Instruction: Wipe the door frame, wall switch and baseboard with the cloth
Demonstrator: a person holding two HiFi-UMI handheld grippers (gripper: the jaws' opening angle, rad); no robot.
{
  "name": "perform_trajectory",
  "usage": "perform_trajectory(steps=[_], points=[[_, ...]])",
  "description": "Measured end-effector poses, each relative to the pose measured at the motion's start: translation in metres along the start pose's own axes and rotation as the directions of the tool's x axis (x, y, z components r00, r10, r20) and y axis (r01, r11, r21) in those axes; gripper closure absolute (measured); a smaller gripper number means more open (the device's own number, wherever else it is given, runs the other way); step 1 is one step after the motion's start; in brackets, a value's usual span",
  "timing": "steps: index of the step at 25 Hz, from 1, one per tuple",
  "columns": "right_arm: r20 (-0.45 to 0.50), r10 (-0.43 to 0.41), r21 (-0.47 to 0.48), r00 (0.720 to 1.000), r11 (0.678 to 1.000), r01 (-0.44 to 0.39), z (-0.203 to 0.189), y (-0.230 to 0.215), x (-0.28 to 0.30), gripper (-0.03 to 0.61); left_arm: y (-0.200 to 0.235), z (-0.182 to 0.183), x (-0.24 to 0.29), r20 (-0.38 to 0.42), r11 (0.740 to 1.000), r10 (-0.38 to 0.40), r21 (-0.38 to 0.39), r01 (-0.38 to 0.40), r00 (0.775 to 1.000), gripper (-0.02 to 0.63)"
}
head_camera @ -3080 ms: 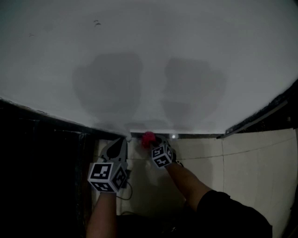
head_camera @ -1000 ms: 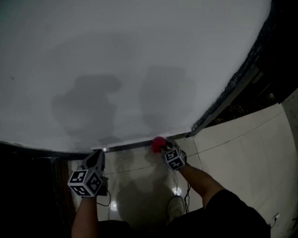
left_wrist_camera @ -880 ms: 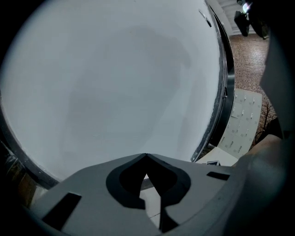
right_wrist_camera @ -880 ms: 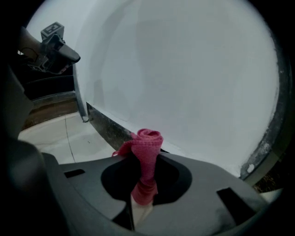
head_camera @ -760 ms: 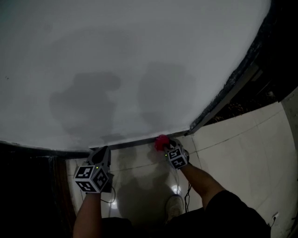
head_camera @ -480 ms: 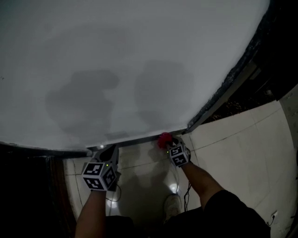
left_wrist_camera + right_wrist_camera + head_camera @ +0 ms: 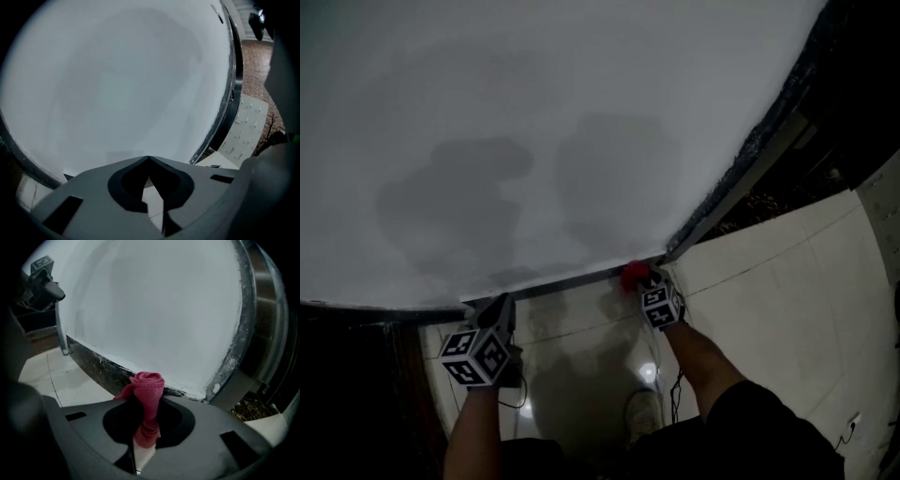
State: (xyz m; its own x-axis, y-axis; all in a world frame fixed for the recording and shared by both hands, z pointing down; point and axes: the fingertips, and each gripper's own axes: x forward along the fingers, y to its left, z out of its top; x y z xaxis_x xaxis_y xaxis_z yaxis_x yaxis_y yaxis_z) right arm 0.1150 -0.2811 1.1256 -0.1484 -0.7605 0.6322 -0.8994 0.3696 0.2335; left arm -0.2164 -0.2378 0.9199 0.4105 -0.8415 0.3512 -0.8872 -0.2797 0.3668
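My right gripper [image 7: 639, 278] [image 7: 149, 392] is shut on a bunched red cloth [image 7: 632, 276] [image 7: 147, 394]. The cloth sits against the dark baseboard [image 7: 572, 280] [image 7: 98, 369] at the foot of the white wall [image 7: 553, 122], close to the corner where the baseboard meets the dark door frame [image 7: 750, 155] [image 7: 255, 315]. My left gripper [image 7: 499, 309] [image 7: 149, 159] hangs further left near the same baseboard, its jaws shut together with nothing between them. No wall switch shows in any view.
Pale floor tiles [image 7: 769, 272] spread below the wall and to the right. A dark upright edge [image 7: 356, 394] closes off the left. The person's shoe [image 7: 639, 411] and a thin cable [image 7: 675, 384] lie on the floor behind my right arm.
The right gripper has slid the red cloth rightward along the baseboard toward the door-frame corner. The left gripper has shifted slightly but stays shut and low near the baseboard.
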Motion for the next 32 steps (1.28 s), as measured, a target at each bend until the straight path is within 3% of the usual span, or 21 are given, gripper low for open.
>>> perform_trajectory(steps=[6, 11, 17, 23, 28, 32], points=[[-0.014, -0.042, -0.009, 0.999, 0.999, 0.041, -0.001, -0.016, -0.007, 0.526, -0.007, -0.005, 0.005, -0.023, 0.999, -0.011, 0.039, 0.012, 1.0, 0.62], [-0.041, -0.095, 0.085, 0.995, 0.992, 0.098, -0.022, -0.035, -0.003, 0.526, -0.018, -0.009, 0.003, -0.053, 0.991, -0.034, 0.129, 0.041, 0.998, 0.62], [-0.068, -0.153, 0.051, 0.986, 0.986, 0.156, -0.022, -0.059, -0.01, 0.526, -0.008, -0.009, -0.002, -0.053, 0.992, -0.01, 0.125, 0.016, 0.999, 0.62], [-0.106, -0.204, 0.076, 0.973, 0.974, 0.213, -0.029, -0.073, -0.013, 0.526, -0.001, -0.008, -0.008, -0.048, 0.993, 0.0, 0.121, 0.006, 0.999, 0.62], [-0.195, -0.262, 0.126, 0.945, 0.949, 0.289, -0.046, -0.086, -0.02, 0.526, 0.003, -0.003, -0.017, -0.029, 0.994, 0.006, 0.113, -0.003, 1.0, 0.62], [-0.221, -0.232, 0.139, 0.947, 0.954, 0.266, -0.048, -0.063, -0.025, 0.526, 0.013, 0.004, -0.025, -0.005, 0.995, 0.023, 0.093, -0.023, 1.0, 0.62]])
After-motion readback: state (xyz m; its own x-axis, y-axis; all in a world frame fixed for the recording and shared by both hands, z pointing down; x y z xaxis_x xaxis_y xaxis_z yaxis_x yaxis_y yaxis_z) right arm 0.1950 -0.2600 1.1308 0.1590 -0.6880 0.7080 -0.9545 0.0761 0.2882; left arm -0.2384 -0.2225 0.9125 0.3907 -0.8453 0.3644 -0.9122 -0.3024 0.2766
